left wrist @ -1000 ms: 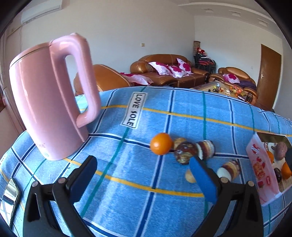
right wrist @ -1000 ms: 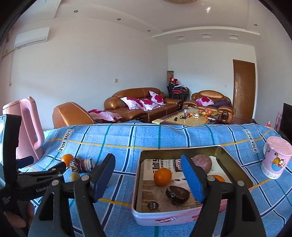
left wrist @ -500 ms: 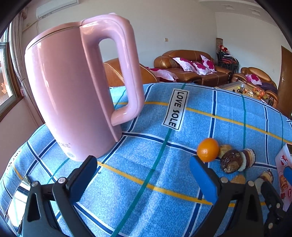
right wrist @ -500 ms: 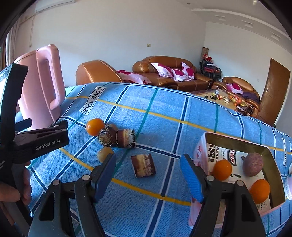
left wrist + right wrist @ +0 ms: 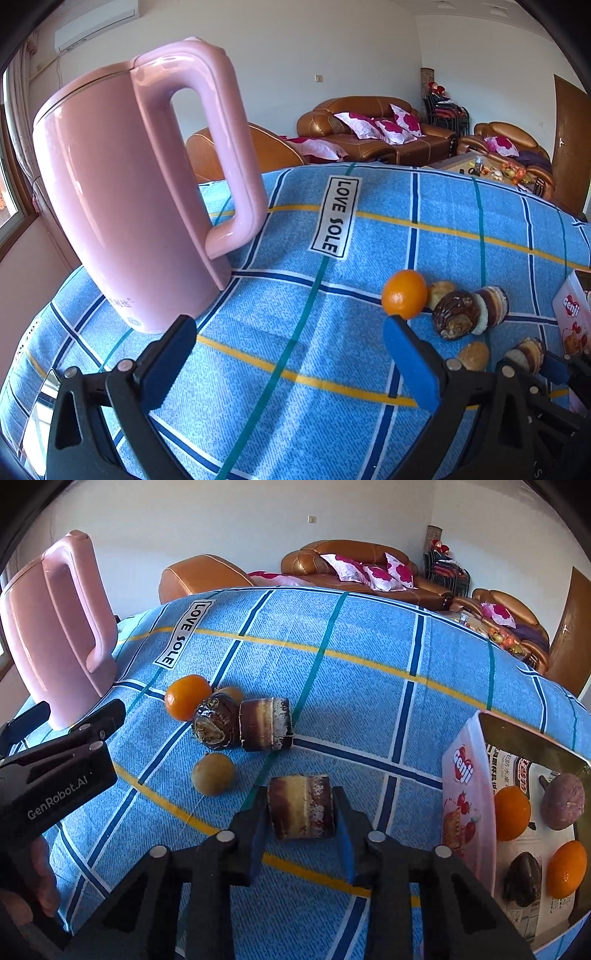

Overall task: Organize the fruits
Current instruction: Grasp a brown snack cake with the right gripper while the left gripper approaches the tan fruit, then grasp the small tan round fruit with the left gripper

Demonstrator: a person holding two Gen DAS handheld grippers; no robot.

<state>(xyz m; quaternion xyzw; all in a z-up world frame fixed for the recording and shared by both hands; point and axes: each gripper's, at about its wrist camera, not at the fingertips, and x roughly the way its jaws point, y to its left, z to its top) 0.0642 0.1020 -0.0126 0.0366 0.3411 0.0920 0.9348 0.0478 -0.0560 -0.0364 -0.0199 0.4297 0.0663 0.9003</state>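
Observation:
My right gripper (image 5: 301, 800) is shut on a brown, layered cut fruit piece (image 5: 301, 814) that rests on the blue checked cloth (image 5: 369, 709). Its pads press on both cut faces. Behind it lie an orange (image 5: 186, 701), a dark round fruit (image 5: 214, 723), a second cut piece (image 5: 266, 723) and a small tan fruit (image 5: 213, 773). The pink tin (image 5: 467, 805) at the right holds two oranges, a purple fruit and a dark one. My left gripper (image 5: 286, 328) is open and holds nothing, over the cloth between the kettle and the orange (image 5: 404, 299).
A tall pink kettle (image 5: 140, 192) stands on the cloth at the left, close to my left gripper. A shiny flat object (image 5: 40, 402) lies at the cloth's near left edge. Sofas and a low table fill the room behind.
My right gripper swung left and down from above the tin to the cut piece and shut on it. The left wrist view turned toward the kettle.

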